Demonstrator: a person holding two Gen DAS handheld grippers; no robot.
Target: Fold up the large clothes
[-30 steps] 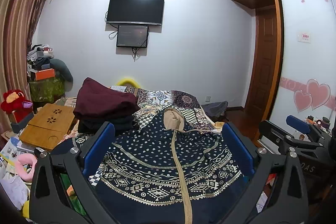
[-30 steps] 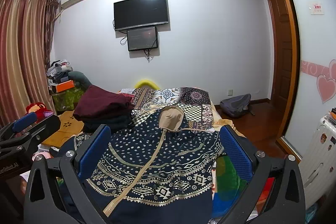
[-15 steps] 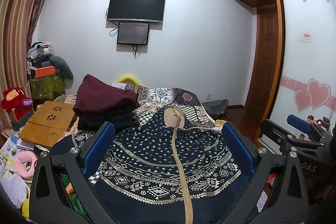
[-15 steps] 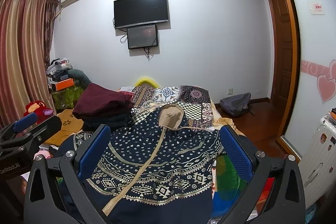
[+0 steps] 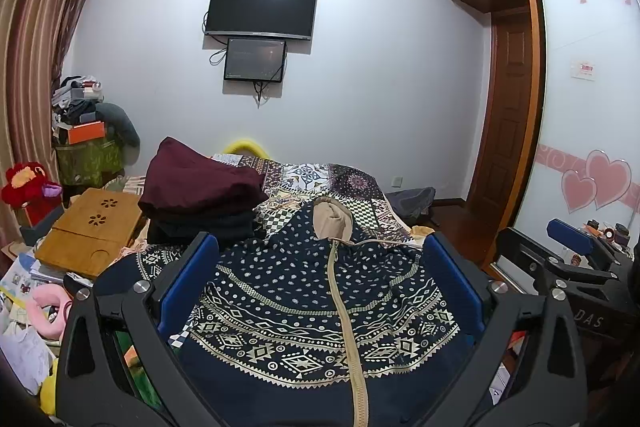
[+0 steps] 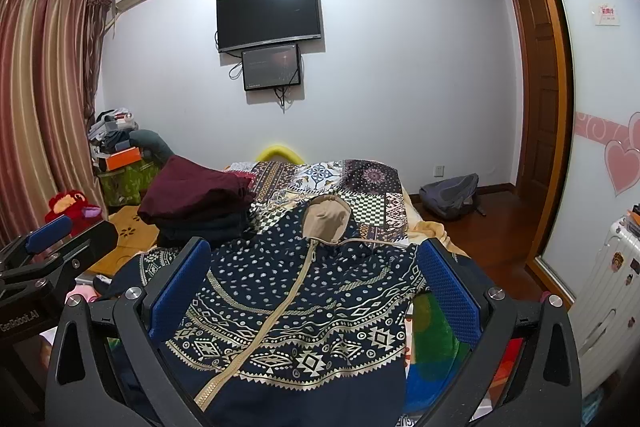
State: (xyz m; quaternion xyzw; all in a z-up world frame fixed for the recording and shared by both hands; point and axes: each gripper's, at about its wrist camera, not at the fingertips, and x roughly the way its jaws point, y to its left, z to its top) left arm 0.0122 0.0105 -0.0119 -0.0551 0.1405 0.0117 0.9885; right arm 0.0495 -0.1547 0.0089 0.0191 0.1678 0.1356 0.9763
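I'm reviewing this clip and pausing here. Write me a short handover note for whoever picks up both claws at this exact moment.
Left claw: open, empty, above the hoodie.
Right claw: open, empty, beside the left one, also above the hoodie.
Hoodie: navy patterned, lying flat on the bed, front up, zipper closed, tan-lined hood pointing toward the far wall.
Done: a pile of folded clothes sits on the bed's left side, maroon piece on top.
Left: the hoodie shows no fold yet. Probably fold in the sides and sleeves, then fold it in half and put it on the pile.
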